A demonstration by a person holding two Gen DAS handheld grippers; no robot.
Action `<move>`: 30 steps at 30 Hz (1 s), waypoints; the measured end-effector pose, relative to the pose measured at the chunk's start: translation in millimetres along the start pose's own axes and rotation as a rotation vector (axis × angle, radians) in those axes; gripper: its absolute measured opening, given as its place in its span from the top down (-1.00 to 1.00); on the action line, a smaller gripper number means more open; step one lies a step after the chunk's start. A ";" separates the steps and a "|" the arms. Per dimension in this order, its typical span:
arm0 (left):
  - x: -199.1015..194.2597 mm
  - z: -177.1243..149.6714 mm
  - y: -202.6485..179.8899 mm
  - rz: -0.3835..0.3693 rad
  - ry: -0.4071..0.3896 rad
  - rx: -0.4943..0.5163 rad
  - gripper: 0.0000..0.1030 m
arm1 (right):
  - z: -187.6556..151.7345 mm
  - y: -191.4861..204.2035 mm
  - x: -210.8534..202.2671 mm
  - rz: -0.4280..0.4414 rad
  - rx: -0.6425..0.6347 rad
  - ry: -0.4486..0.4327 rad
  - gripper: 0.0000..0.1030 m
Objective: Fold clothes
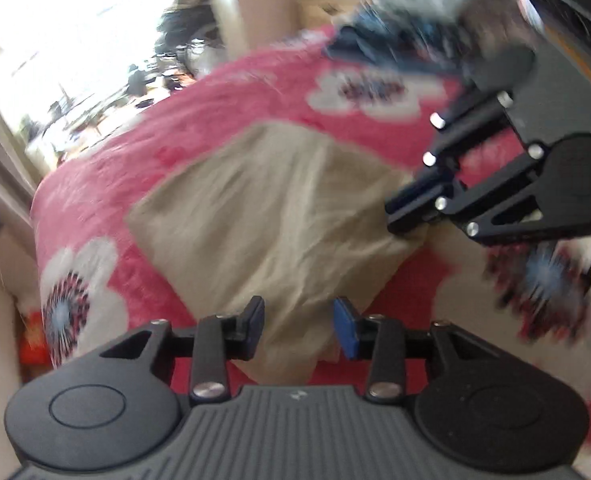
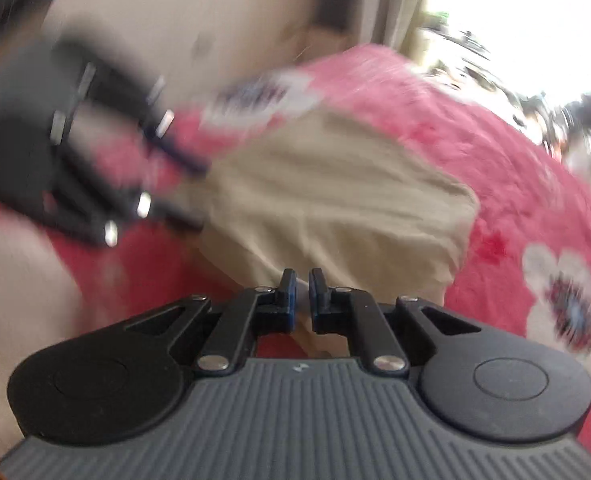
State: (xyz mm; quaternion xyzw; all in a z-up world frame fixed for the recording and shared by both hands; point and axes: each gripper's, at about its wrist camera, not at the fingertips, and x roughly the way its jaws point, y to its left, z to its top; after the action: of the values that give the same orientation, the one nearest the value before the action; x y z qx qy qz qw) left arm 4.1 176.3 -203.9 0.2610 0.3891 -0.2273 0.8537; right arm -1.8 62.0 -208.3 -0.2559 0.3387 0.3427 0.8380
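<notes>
Beige cloth, a folded garment (image 1: 279, 216), lies flat and creased on a red blanket (image 1: 135, 168) printed with white flowers, and both wrist views look down on it. At the far left of the left wrist view a bright window (image 1: 75, 40) glares, and below it the blanket's edge drops away. Moving right, the left gripper (image 1: 299, 320) hovers over the near edge of the garment with its jaws apart; the cloth shows in the gap, and the blue pads do not press on it. Further right, the right gripper (image 1: 405, 208) reaches in from the side with its tips together at the garment's right corner. In its own view its pads (image 2: 293, 292) stand almost touching over the garment's near edge (image 2: 335, 200), though whether they pinch a fold of the cloth is hard to tell. Beyond it, toward the upper right, a blurred heap of dark blue and grey clothes (image 1: 407, 40) sits on the blanket.
</notes>
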 end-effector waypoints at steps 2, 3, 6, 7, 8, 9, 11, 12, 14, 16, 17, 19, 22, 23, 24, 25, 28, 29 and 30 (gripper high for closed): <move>15.9 -5.2 -3.5 0.014 0.023 0.039 0.26 | -9.6 6.0 21.1 -0.007 -0.094 0.044 0.94; 18.7 -6.9 -4.5 0.019 0.021 0.054 0.26 | -13.8 8.7 28.4 -0.009 -0.128 0.050 0.95; 17.3 -9.4 -6.6 0.030 0.011 0.101 0.26 | -13.8 25.5 30.2 -0.063 -0.293 0.047 0.96; 16.4 -10.8 -6.9 0.033 0.010 0.110 0.26 | -14.0 29.8 26.1 -0.082 -0.332 0.043 0.95; 15.8 -12.5 -7.3 0.036 0.010 0.119 0.26 | -14.5 30.8 21.6 -0.096 -0.341 0.037 0.94; 15.3 -13.8 -8.0 0.038 0.010 0.126 0.26 | -14.9 31.8 17.1 -0.109 -0.350 0.031 0.92; 13.4 -14.9 -9.6 0.041 0.007 0.139 0.25 | -13.5 29.7 7.9 -0.108 -0.332 0.007 0.84; 11.5 -14.6 -10.1 0.037 0.003 0.143 0.23 | -12.9 28.9 2.8 -0.089 -0.330 -0.016 0.78; 10.1 -14.3 -11.5 0.036 0.000 0.156 0.22 | -12.3 31.2 -2.0 -0.050 -0.354 -0.053 0.51; 8.7 -14.2 -12.4 0.039 -0.002 0.170 0.22 | -12.1 34.7 1.9 -0.043 -0.397 -0.060 0.40; 7.8 -14.2 -12.8 0.040 -0.003 0.177 0.22 | -12.6 36.4 6.1 -0.048 -0.426 -0.054 0.40; 6.1 -14.1 -13.6 0.043 -0.006 0.190 0.22 | -12.6 37.8 14.8 -0.052 -0.470 -0.039 0.39; 3.1 -13.4 -13.8 0.041 -0.011 0.198 0.22 | -10.8 39.1 24.7 -0.065 -0.523 -0.021 0.44; 2.0 -12.7 -14.0 0.037 -0.013 0.200 0.22 | -10.1 39.8 27.4 -0.071 -0.541 -0.018 0.44; 0.9 -11.9 -14.5 0.032 -0.017 0.205 0.22 | -8.9 39.8 27.3 -0.076 -0.539 -0.019 0.51; 0.2 -10.9 -15.6 0.028 -0.020 0.212 0.22 | -6.7 38.1 26.0 -0.078 -0.524 -0.025 0.64; -0.1 -7.1 -21.1 0.022 -0.034 0.239 0.22 | -3.1 34.1 23.8 -0.084 -0.488 -0.036 0.84; 1.2 -5.3 -23.5 0.023 -0.039 0.246 0.21 | -2.4 32.8 22.9 -0.083 -0.478 -0.037 0.86; 3.4 -3.7 -25.7 0.027 -0.040 0.253 0.18 | -2.5 31.5 22.6 -0.085 -0.470 -0.040 0.88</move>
State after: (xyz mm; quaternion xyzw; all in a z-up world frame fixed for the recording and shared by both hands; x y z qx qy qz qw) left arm -11.1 158.4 -215.5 0.3674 0.3366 -0.2680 0.8246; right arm -14.3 89.4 -232.9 -0.4510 0.2221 0.3816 0.7757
